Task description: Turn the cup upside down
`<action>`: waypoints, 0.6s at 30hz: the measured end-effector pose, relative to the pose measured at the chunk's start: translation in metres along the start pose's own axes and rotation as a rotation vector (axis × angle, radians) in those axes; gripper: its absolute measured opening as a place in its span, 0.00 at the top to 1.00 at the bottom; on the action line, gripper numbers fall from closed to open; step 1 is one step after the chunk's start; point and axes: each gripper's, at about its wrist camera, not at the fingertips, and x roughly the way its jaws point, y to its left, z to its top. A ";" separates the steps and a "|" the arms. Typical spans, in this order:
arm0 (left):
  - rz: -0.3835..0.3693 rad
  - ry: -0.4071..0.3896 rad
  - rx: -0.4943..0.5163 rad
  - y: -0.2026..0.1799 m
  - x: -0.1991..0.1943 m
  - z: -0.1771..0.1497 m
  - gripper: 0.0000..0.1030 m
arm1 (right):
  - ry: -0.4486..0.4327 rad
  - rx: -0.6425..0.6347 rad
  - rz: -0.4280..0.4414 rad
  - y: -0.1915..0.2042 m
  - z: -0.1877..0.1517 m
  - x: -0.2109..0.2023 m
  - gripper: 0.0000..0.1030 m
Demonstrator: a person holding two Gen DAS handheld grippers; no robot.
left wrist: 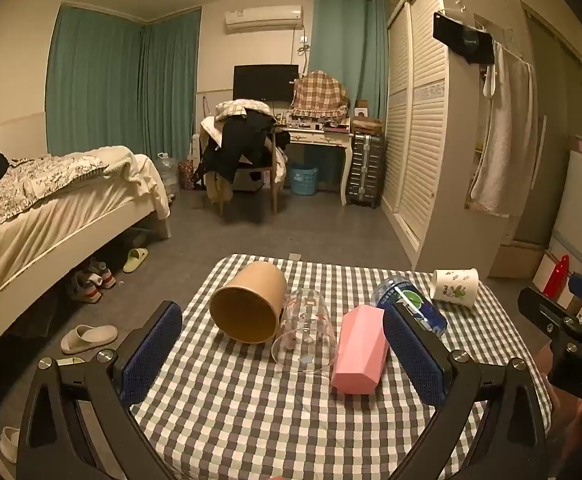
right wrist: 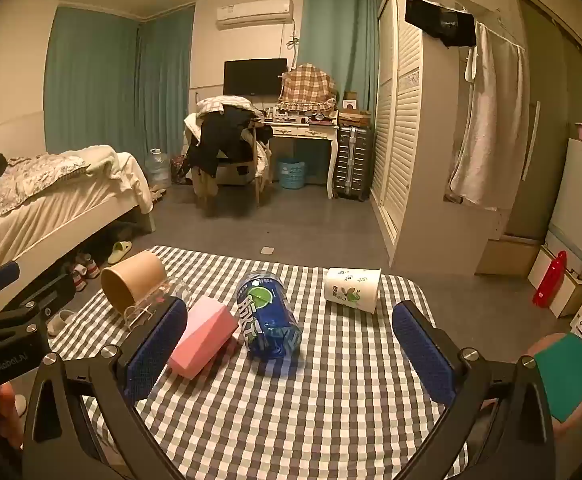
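On the bench (right wrist: 331, 380) lie five things: one brown paper cup (left wrist: 249, 306), one clear glass cup (left wrist: 305, 330), one pink cup (left wrist: 359, 350), one blue can (right wrist: 269, 316), one white printed cup (right wrist: 353, 289).

- The left wrist view sits low over the near edge of the checked table (left wrist: 251, 412), facing across it into the bedroom, close to the brown cup (left wrist: 249, 306) at frame centre.
- The right wrist view looks the same way from further right, with the blue can (right wrist: 269, 316) near centre.
- Both share the tabletop, the pink box (left wrist: 357, 352), the bed (left wrist: 51, 208) at left and the desk (right wrist: 305, 132) beyond.
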 end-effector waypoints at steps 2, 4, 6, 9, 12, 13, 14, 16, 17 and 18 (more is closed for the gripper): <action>0.002 0.000 -0.003 0.000 0.000 0.000 0.00 | 0.002 -0.001 0.001 0.000 0.000 0.000 0.00; -0.002 0.003 -0.005 0.000 0.000 0.000 0.00 | 0.000 -0.002 0.002 0.000 0.000 0.000 0.00; 0.003 0.005 -0.002 0.000 0.000 0.000 0.00 | 0.010 -0.007 -0.003 0.001 -0.001 0.001 0.00; 0.006 0.005 -0.009 -0.001 0.000 -0.001 0.00 | 0.006 -0.010 -0.002 0.001 -0.001 0.001 0.00; 0.009 0.001 -0.011 0.002 0.002 -0.002 0.00 | 0.009 -0.010 -0.004 0.001 -0.001 0.002 0.00; 0.009 0.000 -0.012 0.001 0.002 -0.001 0.00 | 0.009 -0.010 -0.003 0.001 -0.001 0.002 0.00; 0.007 0.002 -0.013 0.002 0.002 0.001 0.00 | 0.009 -0.010 -0.002 0.001 -0.001 0.002 0.00; 0.007 0.001 -0.013 0.002 0.002 0.001 0.00 | 0.008 -0.013 -0.005 0.002 -0.001 0.001 0.00; 0.006 0.004 -0.017 0.003 0.002 0.002 0.00 | 0.007 -0.013 -0.005 0.002 -0.002 0.001 0.00; 0.005 0.004 -0.016 0.003 0.002 0.002 0.00 | 0.007 -0.013 -0.005 0.002 -0.002 0.002 0.00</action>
